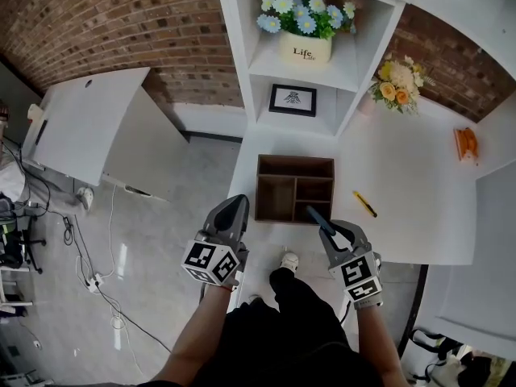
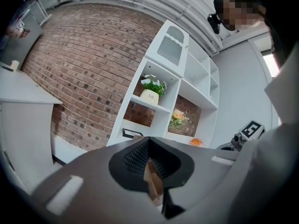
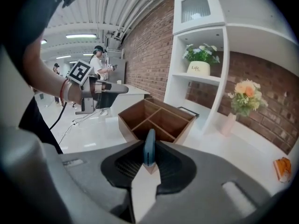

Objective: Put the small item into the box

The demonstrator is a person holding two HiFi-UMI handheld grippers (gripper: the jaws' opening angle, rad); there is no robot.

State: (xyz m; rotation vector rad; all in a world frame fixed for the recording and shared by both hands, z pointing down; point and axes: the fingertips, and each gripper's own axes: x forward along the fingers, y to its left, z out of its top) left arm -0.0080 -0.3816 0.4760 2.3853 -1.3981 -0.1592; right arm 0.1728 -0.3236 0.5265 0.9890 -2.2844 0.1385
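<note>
**Pads of right tool [image 3: 148,155], shut on slim grey-blue item [image 3: 149,146]**

Pinched edge-on by one end, upright, probably to leave the free end clear for lowering. Angled down toward brown wooden box [image 3: 122,122] with open compartments, standing on white surface [image 1: 403,192].

Seen only from head view: item's tip seemingly over the near right compartment. Seen only in right gripper view: pads pressing both flat faces.

Parked off to the box's left, apparently just out of the way: left tool [image 2: 148,160], jaws a narrow slit apart, nothing between them.
</note>
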